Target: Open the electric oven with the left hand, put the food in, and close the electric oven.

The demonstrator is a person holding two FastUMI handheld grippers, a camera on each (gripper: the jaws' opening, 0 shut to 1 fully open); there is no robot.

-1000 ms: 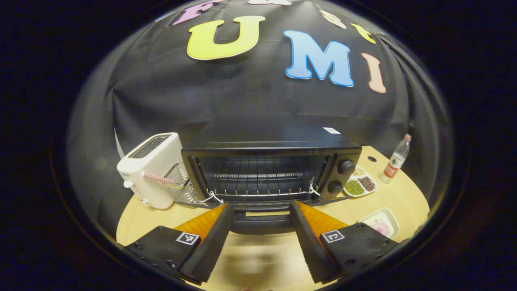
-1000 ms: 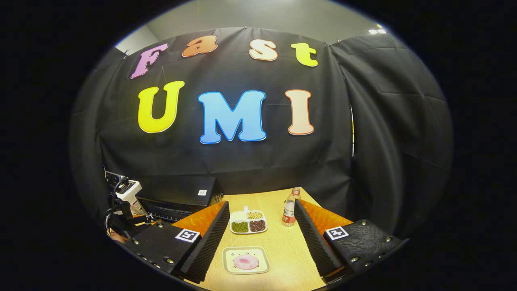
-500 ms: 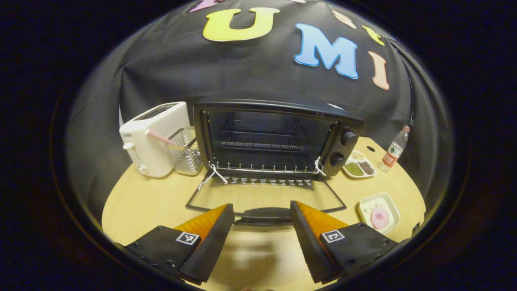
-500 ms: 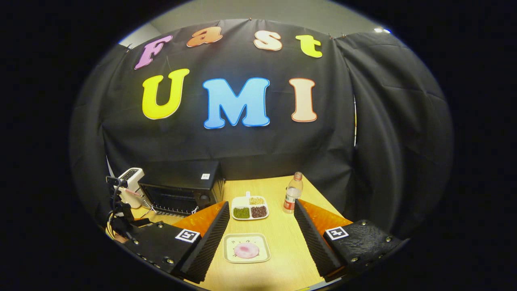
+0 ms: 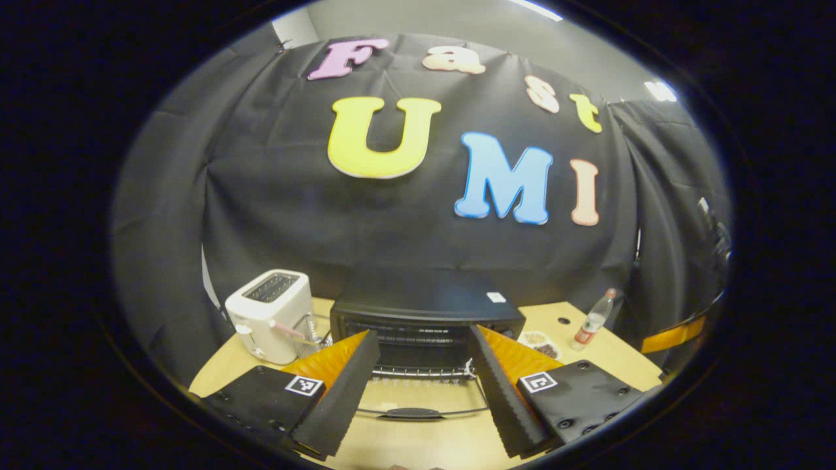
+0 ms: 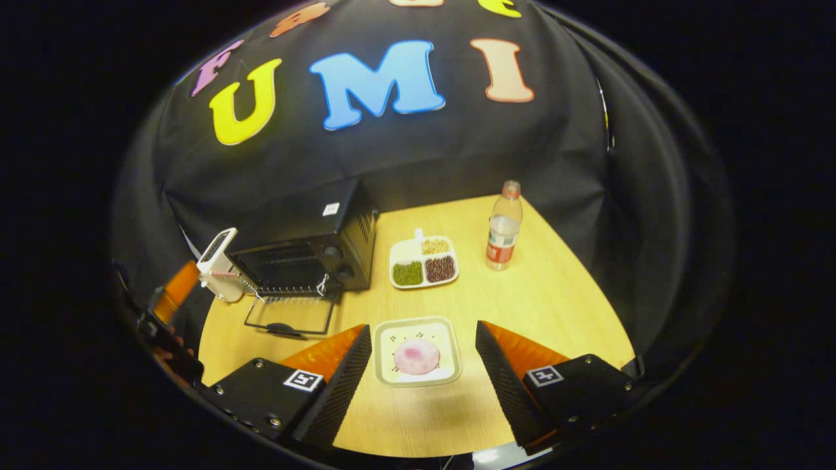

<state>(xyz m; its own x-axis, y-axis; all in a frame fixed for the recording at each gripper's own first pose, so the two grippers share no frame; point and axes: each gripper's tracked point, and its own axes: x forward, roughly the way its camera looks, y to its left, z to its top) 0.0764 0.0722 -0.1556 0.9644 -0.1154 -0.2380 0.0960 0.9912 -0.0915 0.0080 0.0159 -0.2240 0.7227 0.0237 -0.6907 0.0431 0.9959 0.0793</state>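
Since the oven (image 6: 304, 251) door (image 6: 290, 320) lies flat open by the tabletop's left edge, the right gripper (image 6: 423, 372) hangs spread wide over the plate (image 6: 385, 365) of food (image 6: 417, 356) near the front edge, probably to grab it, while the left gripper (image 5: 423, 391) sits open and empty too.

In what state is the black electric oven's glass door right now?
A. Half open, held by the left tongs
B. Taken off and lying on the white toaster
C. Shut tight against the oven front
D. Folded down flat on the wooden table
D: in the right gripper view the black electric oven has its glass door lying flat on the wooden table, with no tongs touching it.
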